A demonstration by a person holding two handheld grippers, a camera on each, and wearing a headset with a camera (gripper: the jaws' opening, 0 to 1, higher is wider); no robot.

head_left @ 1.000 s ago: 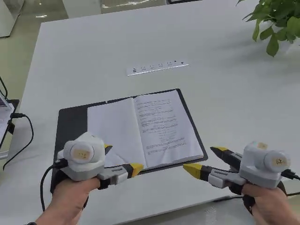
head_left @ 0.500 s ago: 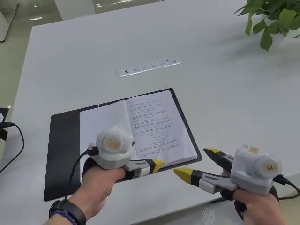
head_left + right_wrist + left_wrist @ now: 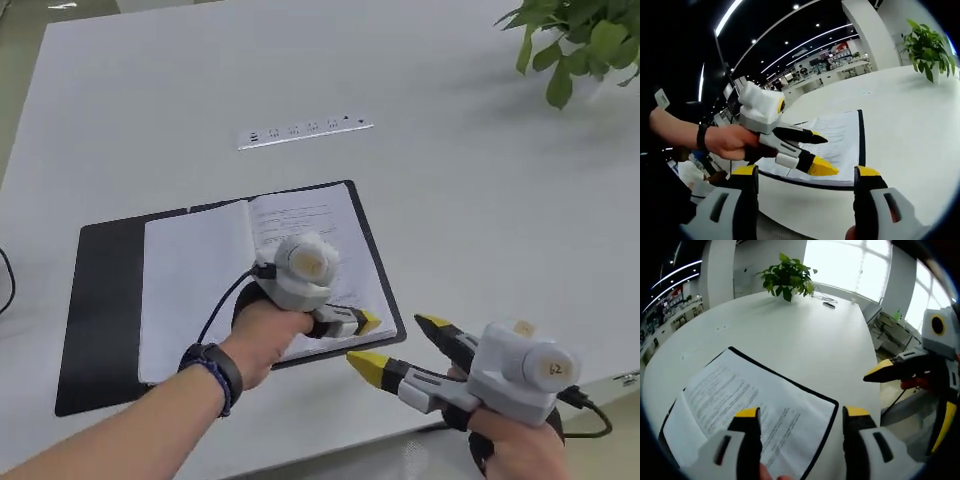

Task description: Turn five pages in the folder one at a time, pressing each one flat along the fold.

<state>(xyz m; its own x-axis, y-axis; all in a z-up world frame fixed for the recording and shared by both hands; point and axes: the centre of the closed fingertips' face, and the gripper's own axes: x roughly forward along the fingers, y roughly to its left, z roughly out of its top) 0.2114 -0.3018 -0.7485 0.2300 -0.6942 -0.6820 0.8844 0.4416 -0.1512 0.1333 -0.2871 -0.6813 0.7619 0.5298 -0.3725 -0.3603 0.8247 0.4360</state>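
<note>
The black folder (image 3: 100, 320) lies open on the white table, with a blank left page (image 3: 190, 290) and a printed right page (image 3: 300, 225). My left gripper (image 3: 358, 320) hovers open over the lower right corner of the printed page (image 3: 740, 395), nothing between its jaws (image 3: 802, 412). My right gripper (image 3: 395, 342) stands open just off the folder's near right corner, its yellow tips pointing toward the left gripper (image 3: 805, 150). In the right gripper view its own jaws (image 3: 806, 171) are spread wide and hold nothing.
A socket strip (image 3: 305, 130) is set into the table beyond the folder. A potted plant (image 3: 580, 45) stands at the far right. The table's near edge runs just below the right gripper. A cable trails from the right gripper.
My left gripper has moved right, from the folder's near left edge across to the printed page's lower right corner. The right gripper has stayed about where it was. No page has been lifted.
</note>
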